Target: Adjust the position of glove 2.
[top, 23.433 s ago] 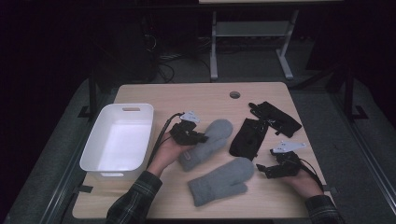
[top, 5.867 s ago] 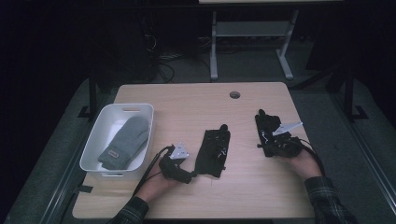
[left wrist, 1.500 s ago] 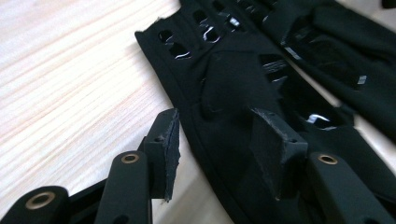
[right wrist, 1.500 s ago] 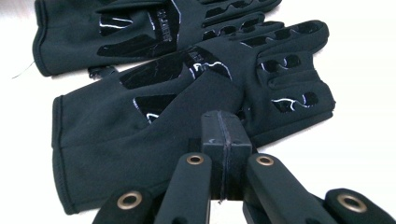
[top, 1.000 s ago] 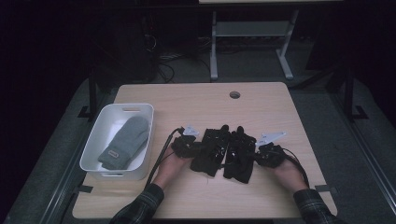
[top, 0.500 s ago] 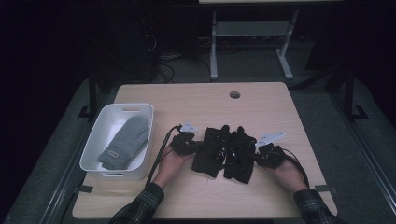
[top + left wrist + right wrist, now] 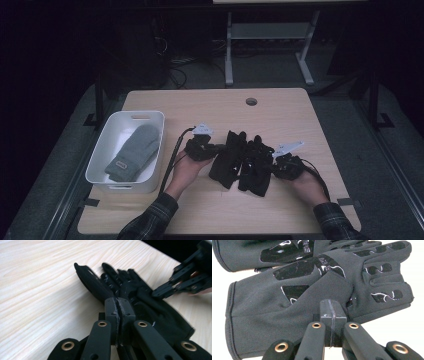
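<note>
My left gripper (image 7: 209, 149), just left of the frame's centre, has just pinched its jaws together on the edge of the left black glove (image 7: 227, 159); my right gripper (image 7: 280, 164), lower right of centre, is clamped on the right black glove (image 7: 256, 165). The gloves overlap mid-table. I judge both should rise together, level, then travel left to the white bin (image 7: 102, 159) holding grey mittens (image 7: 132, 152).

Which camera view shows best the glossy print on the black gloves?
The right gripper view: the black gloves lie close, with glossy patches clear on palm and fingers. The left gripper view shows them edge-on and blurred; the high view gives a small dark heap.
</note>
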The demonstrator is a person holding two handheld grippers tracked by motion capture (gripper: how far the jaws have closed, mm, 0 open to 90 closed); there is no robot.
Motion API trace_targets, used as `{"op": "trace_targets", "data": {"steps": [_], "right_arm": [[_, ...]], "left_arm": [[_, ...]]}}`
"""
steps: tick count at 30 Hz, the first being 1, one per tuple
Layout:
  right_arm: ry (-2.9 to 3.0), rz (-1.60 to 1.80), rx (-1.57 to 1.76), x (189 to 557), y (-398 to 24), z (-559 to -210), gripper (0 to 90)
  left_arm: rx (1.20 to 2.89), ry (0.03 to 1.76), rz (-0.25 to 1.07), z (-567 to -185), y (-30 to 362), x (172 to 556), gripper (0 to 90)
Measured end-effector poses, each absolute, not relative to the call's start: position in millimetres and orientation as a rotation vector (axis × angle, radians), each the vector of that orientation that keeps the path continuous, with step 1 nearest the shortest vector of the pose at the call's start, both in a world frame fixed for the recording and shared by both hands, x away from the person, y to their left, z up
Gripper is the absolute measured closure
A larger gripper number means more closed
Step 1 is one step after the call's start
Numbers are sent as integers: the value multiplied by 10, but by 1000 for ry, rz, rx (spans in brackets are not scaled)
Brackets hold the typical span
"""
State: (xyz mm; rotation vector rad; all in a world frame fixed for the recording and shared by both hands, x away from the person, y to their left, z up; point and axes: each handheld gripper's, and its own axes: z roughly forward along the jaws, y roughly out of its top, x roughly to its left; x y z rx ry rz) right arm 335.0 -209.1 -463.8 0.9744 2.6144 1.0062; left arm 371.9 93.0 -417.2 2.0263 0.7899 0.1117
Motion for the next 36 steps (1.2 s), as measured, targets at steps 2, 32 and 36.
{"op": "trace_targets", "data": {"steps": [2,32,36], "right_arm": [[2614,1008,968,3356,-2077,-4641,900],[2657,1036,927,3487,-1638,-4641,900],[2660,1046,900,3506,-1549,-4647,900]], "left_arm": [[2016,787,103,-4138,909,3716,871],[2023,720,95,-4026,708,3699,872],[2033,713,90,-4053,664,3686,872]]}}
